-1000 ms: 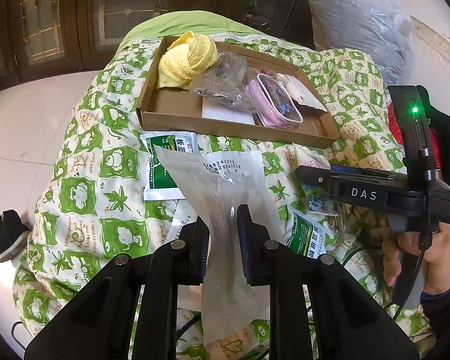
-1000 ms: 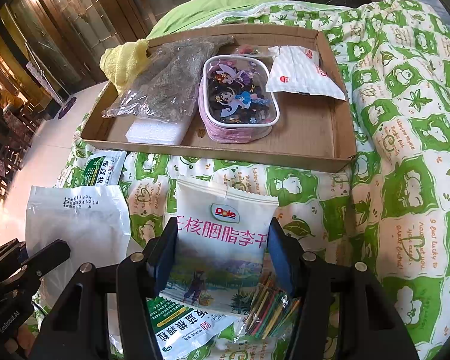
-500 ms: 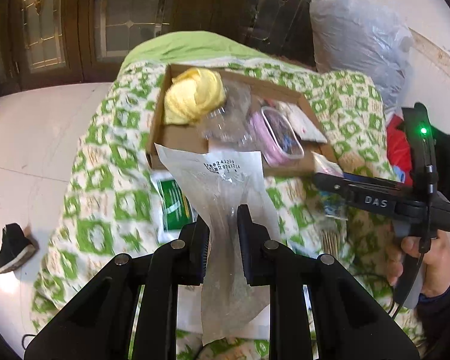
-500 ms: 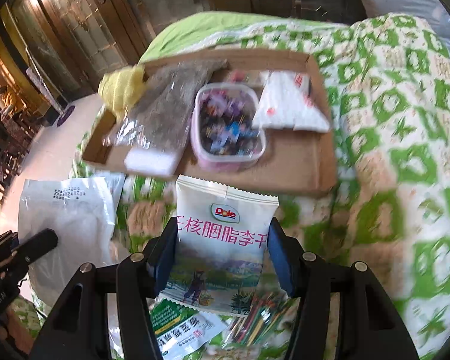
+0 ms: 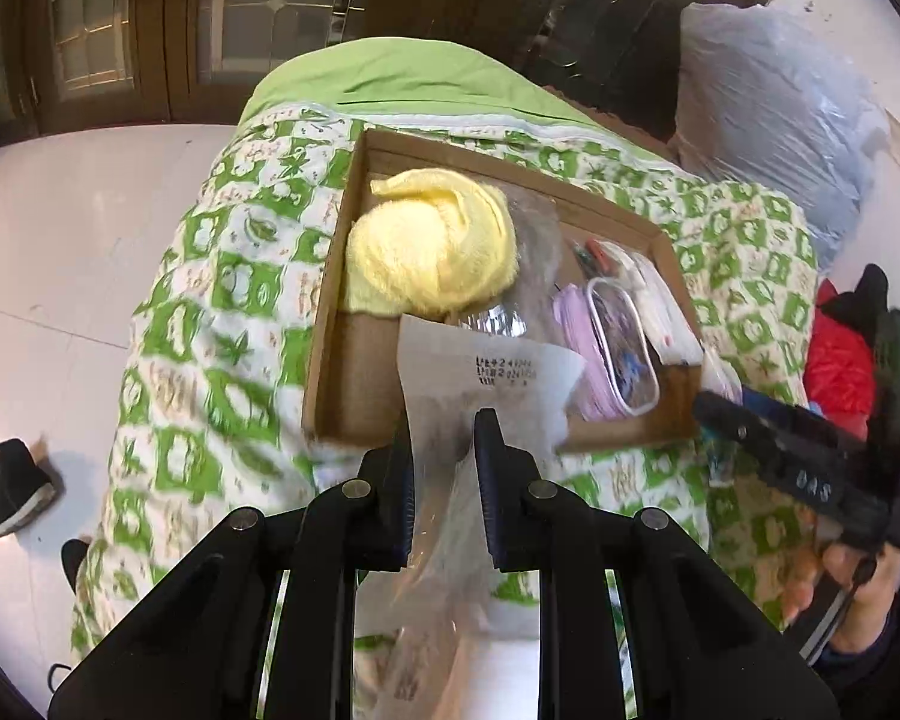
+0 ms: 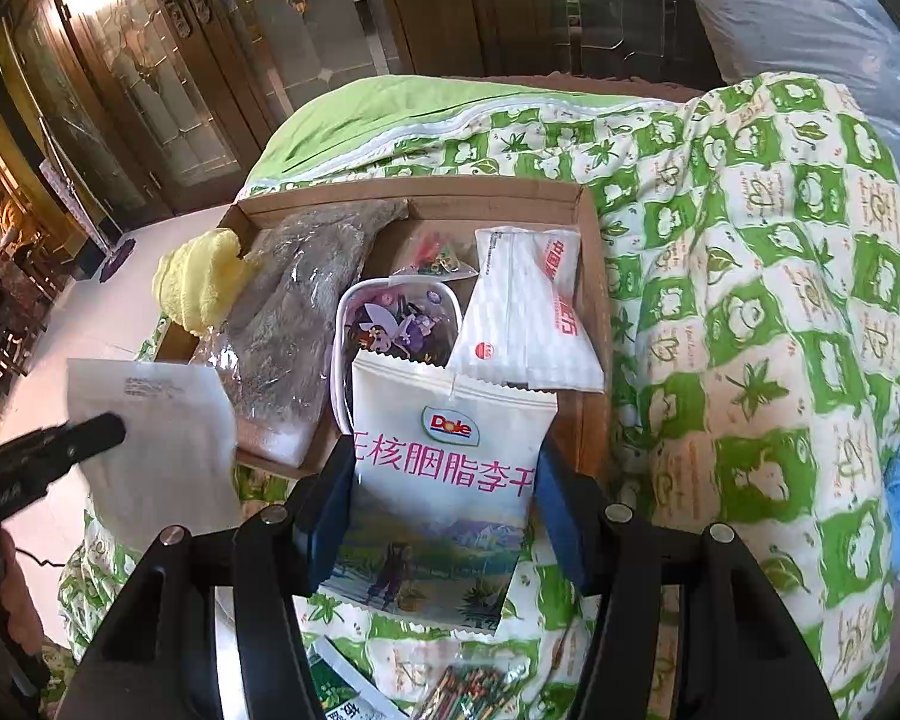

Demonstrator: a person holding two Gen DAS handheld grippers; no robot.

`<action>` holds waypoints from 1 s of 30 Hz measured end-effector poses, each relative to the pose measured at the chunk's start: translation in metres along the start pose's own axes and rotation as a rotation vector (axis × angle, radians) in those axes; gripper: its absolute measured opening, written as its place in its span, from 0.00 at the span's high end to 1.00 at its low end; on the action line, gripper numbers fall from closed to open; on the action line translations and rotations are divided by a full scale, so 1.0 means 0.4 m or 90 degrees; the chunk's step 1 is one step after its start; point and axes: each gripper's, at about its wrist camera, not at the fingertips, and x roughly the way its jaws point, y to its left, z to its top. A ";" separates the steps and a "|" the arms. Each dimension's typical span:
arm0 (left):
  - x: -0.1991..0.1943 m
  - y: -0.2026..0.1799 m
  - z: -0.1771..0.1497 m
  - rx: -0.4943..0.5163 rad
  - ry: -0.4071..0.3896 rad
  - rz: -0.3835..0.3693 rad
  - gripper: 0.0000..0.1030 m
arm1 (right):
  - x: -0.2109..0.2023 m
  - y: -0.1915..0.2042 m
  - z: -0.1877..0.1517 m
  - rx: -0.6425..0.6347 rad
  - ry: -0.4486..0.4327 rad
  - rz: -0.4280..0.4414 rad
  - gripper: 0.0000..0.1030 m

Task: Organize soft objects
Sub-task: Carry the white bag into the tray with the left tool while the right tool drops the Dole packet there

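Only the right view shows right tongs (image 6: 444,480) clamping the Dole pouch (image 6: 450,468); left tongs (image 5: 444,474) pinch a clear bag (image 5: 486,384).

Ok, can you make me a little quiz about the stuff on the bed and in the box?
1. True or false: the left gripper holds a clear plastic bag.
2. What brand is on the snack pouch in the right gripper? A) Dole B) Lays C) Oreo
3. Fill in: the fluffy towel in the cardboard box is coloured ____.

Key: 1 true; 2 A; 3 yellow.
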 end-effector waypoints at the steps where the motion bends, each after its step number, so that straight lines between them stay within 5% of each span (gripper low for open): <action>1: 0.008 0.000 0.008 0.000 0.002 0.000 0.83 | 0.006 0.001 0.005 -0.001 0.002 0.000 0.44; 15: 0.110 -0.067 0.142 0.018 -0.011 0.003 0.83 | 0.059 -0.006 0.048 0.003 0.010 0.009 0.44; 30: 0.186 -0.112 0.263 0.071 -0.028 0.070 0.83 | 0.169 -0.004 0.202 -0.020 -0.005 -0.002 0.44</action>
